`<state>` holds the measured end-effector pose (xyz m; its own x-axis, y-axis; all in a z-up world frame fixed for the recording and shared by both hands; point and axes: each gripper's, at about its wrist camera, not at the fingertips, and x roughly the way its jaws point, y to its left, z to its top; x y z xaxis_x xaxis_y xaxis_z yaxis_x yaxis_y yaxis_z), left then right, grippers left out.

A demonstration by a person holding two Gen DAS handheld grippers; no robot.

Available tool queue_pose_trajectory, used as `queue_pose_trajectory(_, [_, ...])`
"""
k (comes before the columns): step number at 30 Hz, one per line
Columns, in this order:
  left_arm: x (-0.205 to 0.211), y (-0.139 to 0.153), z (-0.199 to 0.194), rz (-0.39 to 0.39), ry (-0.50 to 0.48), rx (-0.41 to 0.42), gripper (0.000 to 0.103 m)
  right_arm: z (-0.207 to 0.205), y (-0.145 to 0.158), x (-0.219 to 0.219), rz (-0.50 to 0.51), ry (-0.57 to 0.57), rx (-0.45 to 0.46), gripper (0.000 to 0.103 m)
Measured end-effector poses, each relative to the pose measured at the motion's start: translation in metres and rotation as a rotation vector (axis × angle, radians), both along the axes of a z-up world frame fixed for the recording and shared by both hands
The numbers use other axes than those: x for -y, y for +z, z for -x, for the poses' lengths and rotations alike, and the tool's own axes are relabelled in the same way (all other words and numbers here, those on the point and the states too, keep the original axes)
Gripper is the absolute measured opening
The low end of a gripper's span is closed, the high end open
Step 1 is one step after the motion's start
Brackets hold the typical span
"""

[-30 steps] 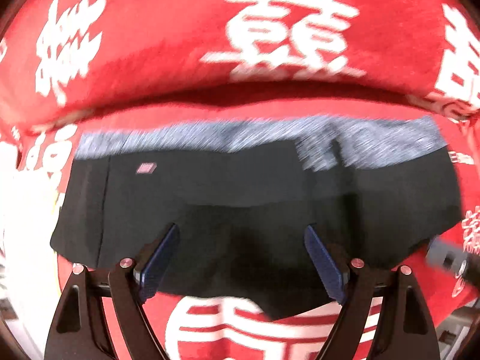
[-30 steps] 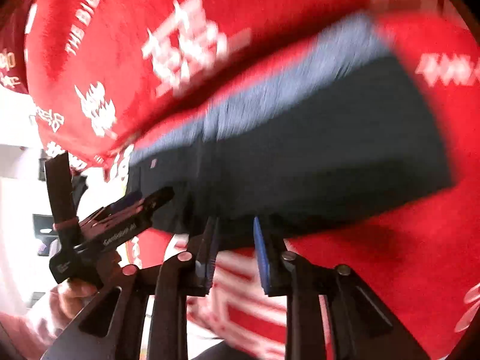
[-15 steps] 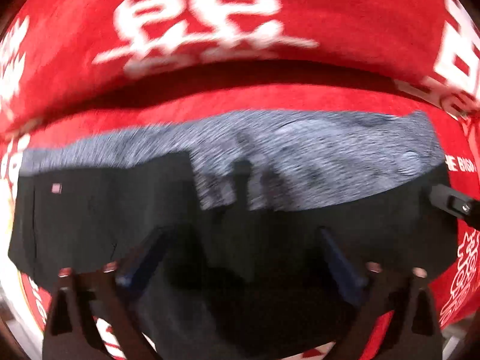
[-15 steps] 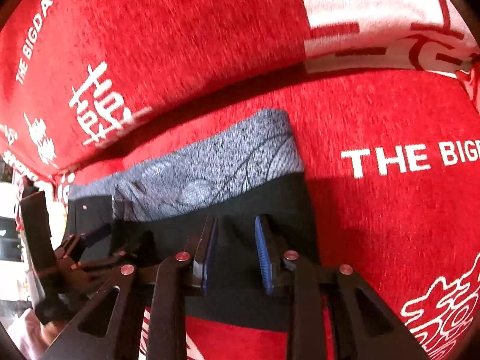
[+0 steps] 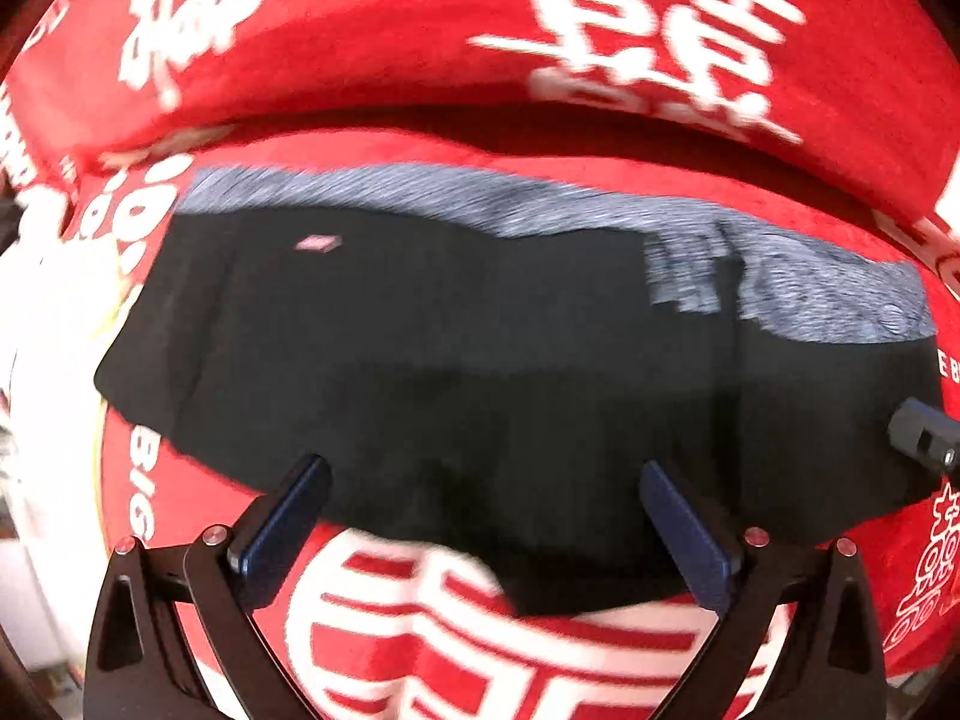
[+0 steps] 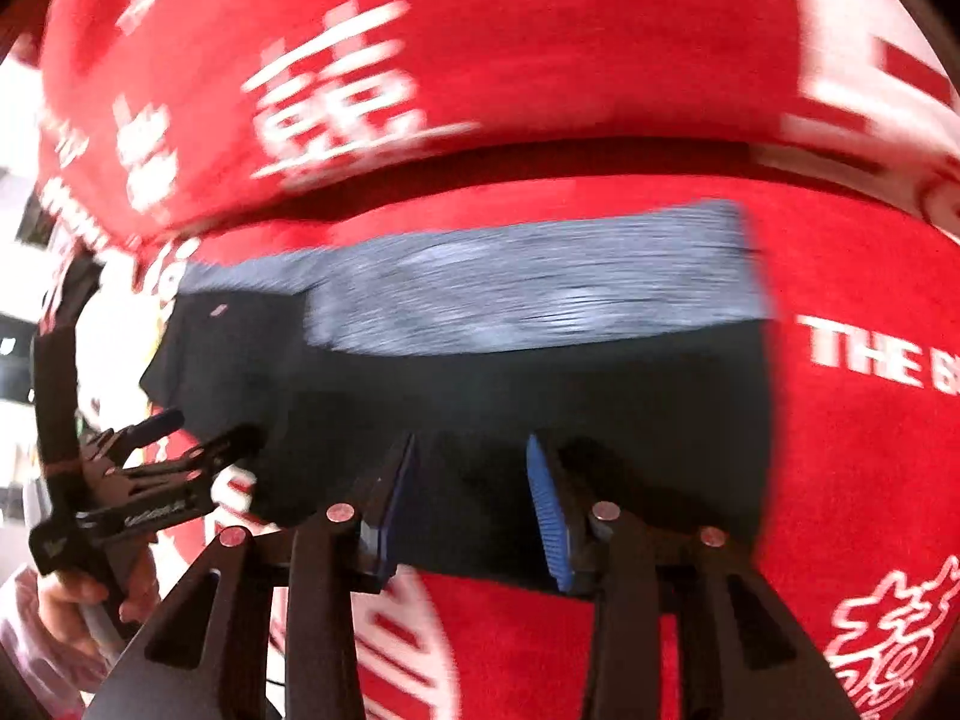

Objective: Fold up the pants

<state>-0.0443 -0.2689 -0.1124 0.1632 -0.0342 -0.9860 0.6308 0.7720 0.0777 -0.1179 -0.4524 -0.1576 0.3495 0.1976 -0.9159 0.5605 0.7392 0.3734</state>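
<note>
Black pants (image 5: 480,372) with a grey heathered waistband (image 5: 828,294) are seen laid flat and folded into a broad band on a red blanket (image 5: 420,48) printed with white characters and lettering, the waistband turned toward the blanket's raised far fold and the black cloth toward the near edge. A small pale tag (image 5: 318,243) is shown on the black fabric near the garment's left end. In the left wrist view, the left gripper (image 5: 480,528) is held over the near hem of the pants with its blue-padded fingers (image 5: 282,528) spread wide apart, nothing clamped between them. In the right wrist view, the right gripper (image 6: 474,510) is poised above the near edge of the garment's right half; its jaws are opening, with black cloth seen between the blue pads (image 6: 549,522), though the pads are not pressed on it. The left gripper (image 6: 162,468) is also caught at the left edge of that view, carried in a person's hand (image 6: 78,594) with a pale sleeve (image 6: 24,654). Both views are blurred by motion.
</note>
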Motion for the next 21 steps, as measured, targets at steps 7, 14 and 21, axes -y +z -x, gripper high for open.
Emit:
queue_pose_trajectory(7, [-0.043, -0.009, -0.028, -0.037, 0.067, -0.023, 0.103, -0.051, -0.022, -0.072, -0.051, 0.111, -0.062, 0.041])
queue_pose_trajectory(14, [-0.067, -0.008, -0.048, -0.019, 0.107, -0.044, 0.103, -0.061, -0.011, -0.118, 0.088, 0.172, -0.139, 0.044])
queue_pose_trajectory(21, [-0.095, -0.013, -0.074, 0.010, 0.140, -0.068, 0.103, -0.074, -0.005, -0.144, 0.109, 0.212, -0.176, 0.052])
